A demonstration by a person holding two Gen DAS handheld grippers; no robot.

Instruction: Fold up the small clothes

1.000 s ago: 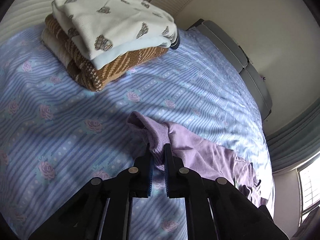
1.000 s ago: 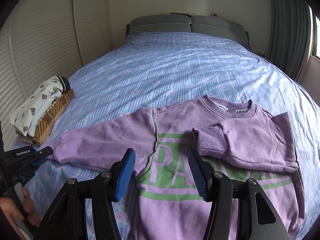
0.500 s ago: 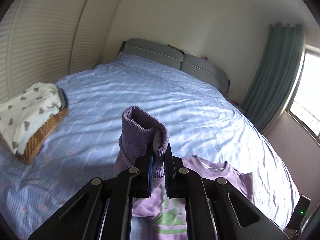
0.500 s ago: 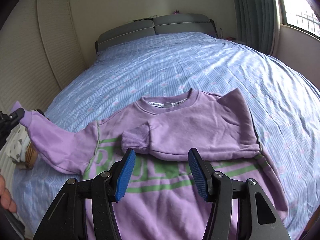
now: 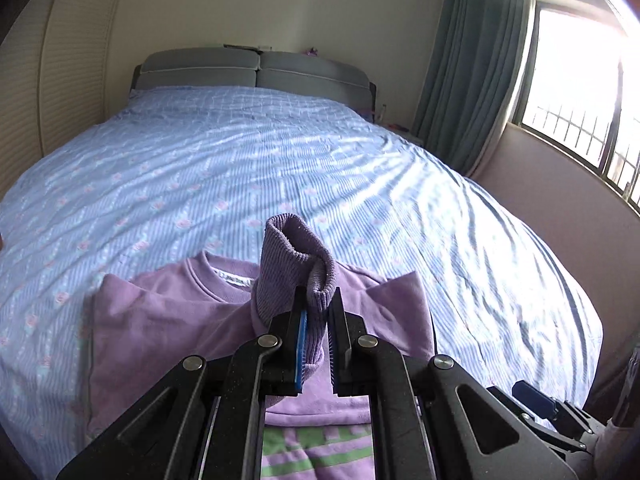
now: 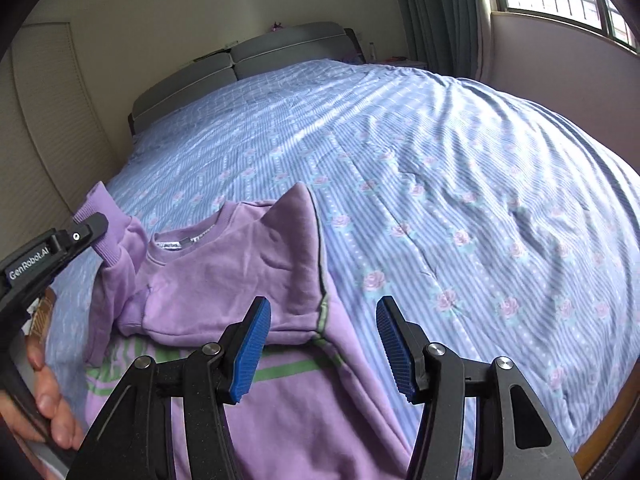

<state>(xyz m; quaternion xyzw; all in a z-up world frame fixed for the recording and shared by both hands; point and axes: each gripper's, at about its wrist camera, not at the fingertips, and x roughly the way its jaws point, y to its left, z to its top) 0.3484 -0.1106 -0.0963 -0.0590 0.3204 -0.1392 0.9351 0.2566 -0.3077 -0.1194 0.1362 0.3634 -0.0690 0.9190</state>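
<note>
A small purple sweatshirt [image 6: 248, 272] with green lettering lies front-up on the blue flowered bedspread [image 6: 440, 160]. It also shows in the left wrist view [image 5: 168, 328]. Its right sleeve is folded across the chest. My left gripper [image 5: 318, 316] is shut on the ribbed cuff [image 5: 296, 264] of the left sleeve and holds it lifted above the chest. The left gripper also shows in the right wrist view [image 6: 86, 228], at the left edge. My right gripper [image 6: 324, 344] is open and empty, hovering over the sweatshirt's right side near the hem.
A grey headboard [image 5: 256, 68] stands at the far end of the bed. Green curtains [image 5: 472, 64] and a bright window [image 5: 580, 92] are on the right. A slatted wardrobe [image 6: 44, 128] lines the left. A bit of a folded brown garment [image 6: 42, 312] peeks out at the left.
My left gripper has lifted the sleeve cuff off the bed and swung it right, over the sweatshirt's chest. The right gripper has drifted right, still open. The folded pile left the left view.
</note>
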